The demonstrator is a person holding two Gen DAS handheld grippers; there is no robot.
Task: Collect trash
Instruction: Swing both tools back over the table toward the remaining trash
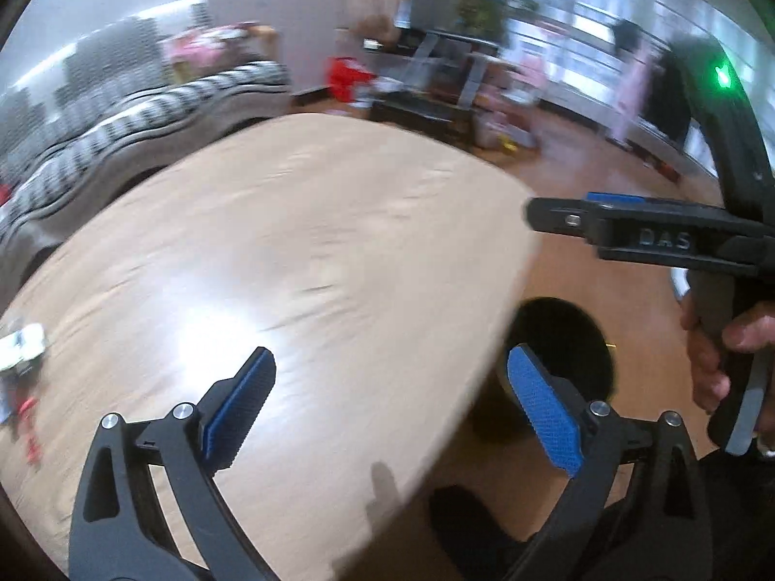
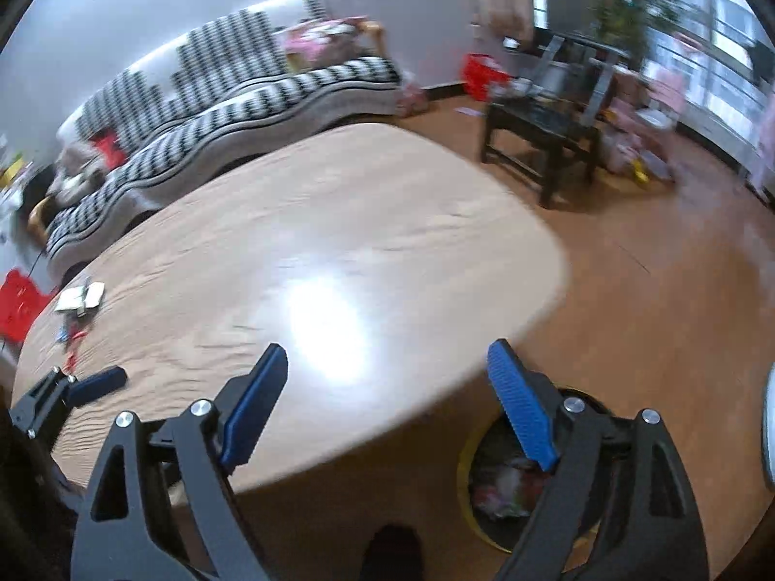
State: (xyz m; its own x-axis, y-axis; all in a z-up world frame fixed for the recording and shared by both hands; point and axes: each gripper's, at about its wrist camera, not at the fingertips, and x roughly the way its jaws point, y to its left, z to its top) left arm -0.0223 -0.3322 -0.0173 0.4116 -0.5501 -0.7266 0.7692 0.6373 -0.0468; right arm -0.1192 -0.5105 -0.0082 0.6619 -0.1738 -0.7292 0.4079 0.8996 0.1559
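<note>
Trash bin (image 2: pixel 489 494) just under rt claw (image 2: pixel 387 402)

Pale wood-grain counter (image 2: pixel 339 222) with a glossy sheen, orange-brown wood floor (image 2: pixel 668 290) – also shiny, matt black plastic gripper arms, blue fingers (image 2: pixel 520 404) with rough textured pads, silver metal screws – sofa (image 2: pixel 232 111) in black-and-white patterned cloth

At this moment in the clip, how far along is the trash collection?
Partly done: the bin on the floor beside the table already holds wrappers. Nothing is in hand; the left gripper and right gripper are both open and empty. Left: the scraps at the table's far left edge.
</note>
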